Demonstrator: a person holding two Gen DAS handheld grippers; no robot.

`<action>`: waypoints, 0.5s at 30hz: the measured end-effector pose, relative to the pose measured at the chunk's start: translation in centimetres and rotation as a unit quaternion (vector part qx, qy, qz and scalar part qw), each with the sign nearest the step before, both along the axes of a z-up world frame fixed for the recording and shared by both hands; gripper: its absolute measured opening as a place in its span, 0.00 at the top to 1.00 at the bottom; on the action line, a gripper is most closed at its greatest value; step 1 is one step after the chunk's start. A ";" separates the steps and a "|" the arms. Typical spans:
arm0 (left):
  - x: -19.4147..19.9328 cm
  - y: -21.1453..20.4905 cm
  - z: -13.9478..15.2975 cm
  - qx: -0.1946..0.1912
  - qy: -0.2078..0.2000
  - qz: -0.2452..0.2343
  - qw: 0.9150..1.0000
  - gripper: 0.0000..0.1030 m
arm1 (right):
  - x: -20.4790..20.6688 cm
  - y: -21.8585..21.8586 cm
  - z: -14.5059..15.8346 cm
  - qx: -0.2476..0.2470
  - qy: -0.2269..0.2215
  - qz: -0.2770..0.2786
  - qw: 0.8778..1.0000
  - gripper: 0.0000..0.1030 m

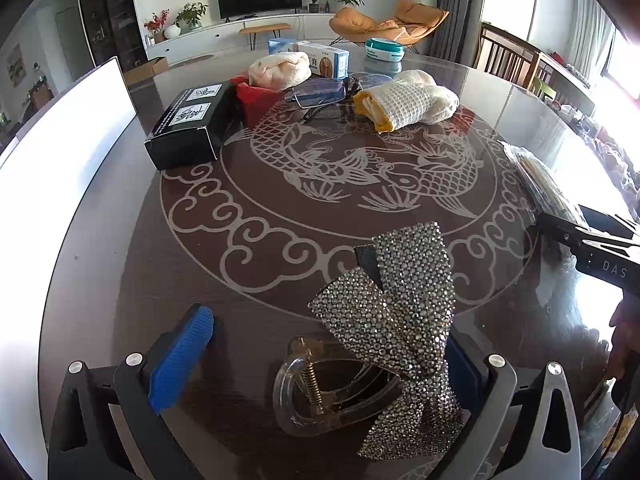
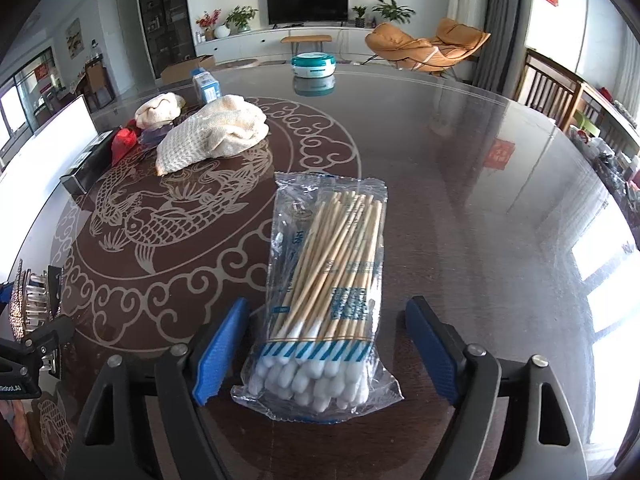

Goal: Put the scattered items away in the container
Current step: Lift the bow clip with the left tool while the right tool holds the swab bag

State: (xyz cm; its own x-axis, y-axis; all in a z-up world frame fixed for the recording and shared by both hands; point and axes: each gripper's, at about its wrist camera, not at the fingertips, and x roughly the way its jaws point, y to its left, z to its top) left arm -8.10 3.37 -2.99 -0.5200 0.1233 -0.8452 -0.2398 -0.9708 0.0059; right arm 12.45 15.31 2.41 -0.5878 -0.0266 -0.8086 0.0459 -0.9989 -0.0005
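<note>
A sparkly hair clip (image 1: 384, 344), a clear plastic claw with a rhinestone bow, lies on the desk (image 1: 120, 280) between the fingers of the left gripper (image 1: 328, 356). The left finger's blue pad (image 1: 180, 356) stands clear of the clip; the right pad is mostly hidden behind the bow, so contact there cannot be told. The fingers are spread wide and held low, pointing forward across the desk.

The right gripper (image 2: 328, 348) is also low and level, fingers (image 2: 220, 352) spread, with a clear bag of cotton swabs (image 2: 324, 300) lying flat between them, the cotton tips toward the camera. Neither pad touches the bag.

Farther back on the fish pattern sit a cream waffle towel (image 1: 408, 100), a pair of glasses (image 1: 320, 94) just beside it, a black box (image 1: 192, 124), something red (image 1: 256, 96) under a rolled peach cloth (image 1: 280, 70), and a small white and blue carton (image 1: 328, 60). A round teal-lidded tub (image 2: 314, 65) stands near the far edge of the desk, well apart from the swabs. A white board (image 1: 60, 152) rises at the left edge.
</note>
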 end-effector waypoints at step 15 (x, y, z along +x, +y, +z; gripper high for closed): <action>-0.4 -2.9 2.2 0.023 -0.030 0.004 0.999 0.51 | -1.5 1.9 1.5 -0.043 -0.082 0.014 0.996 0.64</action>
